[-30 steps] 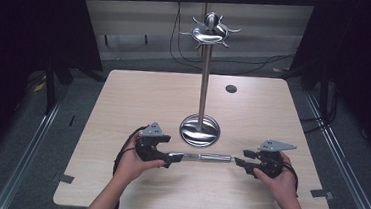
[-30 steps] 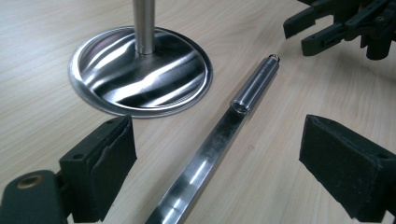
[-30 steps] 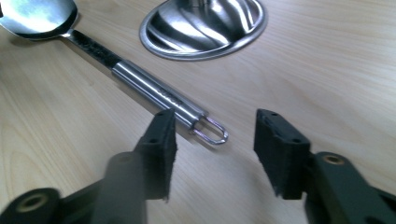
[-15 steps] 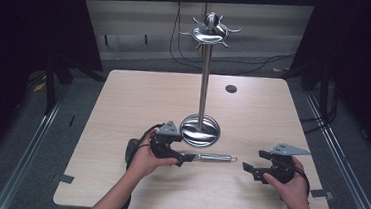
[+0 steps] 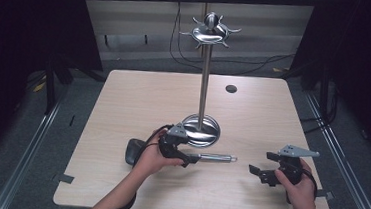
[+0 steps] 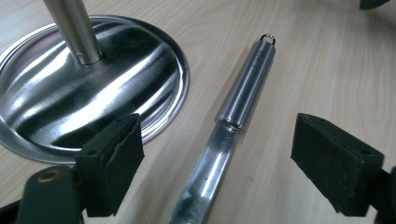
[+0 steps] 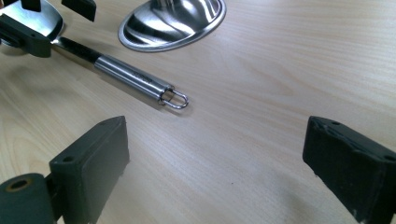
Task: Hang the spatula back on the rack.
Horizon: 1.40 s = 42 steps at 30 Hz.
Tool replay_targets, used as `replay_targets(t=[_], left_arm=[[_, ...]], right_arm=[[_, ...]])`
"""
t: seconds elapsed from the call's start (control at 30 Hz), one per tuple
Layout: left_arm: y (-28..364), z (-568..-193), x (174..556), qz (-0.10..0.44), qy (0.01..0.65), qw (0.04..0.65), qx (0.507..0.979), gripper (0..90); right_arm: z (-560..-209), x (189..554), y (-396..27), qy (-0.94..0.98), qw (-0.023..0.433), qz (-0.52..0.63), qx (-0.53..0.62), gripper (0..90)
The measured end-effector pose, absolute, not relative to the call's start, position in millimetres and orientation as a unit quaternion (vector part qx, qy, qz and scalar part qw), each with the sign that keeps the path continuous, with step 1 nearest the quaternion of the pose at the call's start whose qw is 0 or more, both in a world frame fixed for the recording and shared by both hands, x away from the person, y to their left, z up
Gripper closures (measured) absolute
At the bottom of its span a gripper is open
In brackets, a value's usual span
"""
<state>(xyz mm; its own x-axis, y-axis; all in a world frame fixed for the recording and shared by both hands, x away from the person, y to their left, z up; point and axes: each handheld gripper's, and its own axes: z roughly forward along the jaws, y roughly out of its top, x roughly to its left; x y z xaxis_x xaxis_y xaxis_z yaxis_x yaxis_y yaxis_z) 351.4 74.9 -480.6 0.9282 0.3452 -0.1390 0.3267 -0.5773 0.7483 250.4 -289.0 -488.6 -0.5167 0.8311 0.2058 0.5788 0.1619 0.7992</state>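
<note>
A steel utensil (image 5: 214, 158) lies flat on the wooden table (image 5: 138, 101), its round handle and hanging loop pointing right and a dark broad end (image 5: 132, 151) showing left of the hand. My left gripper (image 5: 188, 159) is open and straddles the utensil's neck (image 6: 212, 154), with neither pad touching it. The handle (image 6: 247, 79) runs on beyond the jaws. My right gripper (image 5: 257, 173) is open and holds nothing, a short way right of the loop (image 7: 176, 99). A tall steel stand (image 5: 200, 131) with hooks on top stands just behind the utensil.
The stand's round base (image 6: 88, 93) lies close to the left gripper's left pad (image 6: 114, 156). Its pole rises to a hook crown (image 5: 209, 32). A small dark hole (image 5: 231, 88) sits in the table at the back right. Cables cross the floor behind the table.
My right gripper has come off the utensil's handle end and pulled back to the right and nearer the front edge. The left hand has shifted right, towards the stand's base.
</note>
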Motion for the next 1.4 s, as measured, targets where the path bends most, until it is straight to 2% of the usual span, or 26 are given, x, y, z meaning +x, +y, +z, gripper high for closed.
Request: replay_targets(t=[0.1, 0.27, 0.3, 0.33, 0.37, 0.43, 0.53, 0.63, 0.73, 0.97, 1.0, 1.13, 1.2, 1.3, 1.4], left_arm=[[74.3, -482.2, 353.3, 0.014, 0.174, 0.397, 0.901, 21.3], [72.7, -486.6, 354.2, 0.000, 0.148, 0.374, 0.916, 35.5], [71.9, -487.2, 353.7, -0.003, 0.142, 0.367, 0.919, 35.5], [71.0, -487.6, 353.5, -0.001, 0.130, 0.356, 0.926, 42.7], [70.1, -488.0, 353.2, 0.001, 0.125, 0.344, 0.931, 42.7], [68.6, -490.2, 352.1, 0.002, 0.119, 0.328, 0.937, 48.8], [69.2, -489.1, 352.9, 0.003, 0.113, 0.318, 0.941, 51.2], [70.0, -486.8, 355.0, -0.002, 0.111, 0.307, 0.945, 61.1], [69.6, -481.0, 358.3, -0.004, 0.100, 0.268, 0.958, 65.4], [59.3, -474.4, 360.7, -0.016, 0.081, 0.212, 0.974, 69.1], [55.4, -472.1, 362.9, -0.015, 0.059, 0.191, 0.980, 69.8], [52.3, -471.0, 364.1, -0.017, 0.041, 0.180, 0.983, 73.0], [53.3, -471.4, 366.1, -0.022, 0.053, 0.187, 0.981, 75.0], [55.1, -473.0, 365.9, -0.029, 0.059, 0.199, 0.978, 75.2], [54.5, -470.7, 363.2, -0.031, 0.059, 0.182, 0.981, 75.2]], right_arm=[[-487.6, 251.4, -290.9, 0.745, 0.143, 0.449, 0.472, 7.1], [-489.6, 251.9, -290.9, 0.749, 0.139, 0.443, 0.473, 7.3], [-489.6, 251.9, -290.9, 0.749, 0.139, 0.443, 0.473, 7.3], [-489.2, 251.7, -290.9, 0.749, 0.138, 0.444, 0.472, 7.3], [-489.2, 251.7, -290.9, 0.749, 0.138, 0.444, 0.472, 7.3], [-489.1, 251.8, -291.4, 0.749, 0.140, 0.444, 0.472, 7.4], [-489.6, 251.6, -291.8, 0.750, 0.138, 0.440, 0.474, 7.4], [-491.5, 251.4, -292.9, 0.751, 0.138, 0.438, 0.475, 7.5], [-492.3, 251.1, -293.4, 0.752, 0.136, 0.435, 0.476, 7.7], [-491.9, 250.7, -293.0, 0.752, 0.139, 0.434, 0.476, 7.9], [-492.6, 250.6, -293.4, 0.750, 0.138, 0.435, 0.479, 8.2], [-493.5, 250.7, -294.2, 0.751, 0.138, 0.435, 0.478, 8.3], [-494.4, 251.0, -295.9, 0.747, 0.138, 0.435, 0.483, 8.4], [-494.6, 251.5, -297.4, 0.746, 0.138, 0.436, 0.484, 8.4], [-495.1, 251.7, -299.1, 0.744, 0.139, 0.437, 0.487, 8.5]])
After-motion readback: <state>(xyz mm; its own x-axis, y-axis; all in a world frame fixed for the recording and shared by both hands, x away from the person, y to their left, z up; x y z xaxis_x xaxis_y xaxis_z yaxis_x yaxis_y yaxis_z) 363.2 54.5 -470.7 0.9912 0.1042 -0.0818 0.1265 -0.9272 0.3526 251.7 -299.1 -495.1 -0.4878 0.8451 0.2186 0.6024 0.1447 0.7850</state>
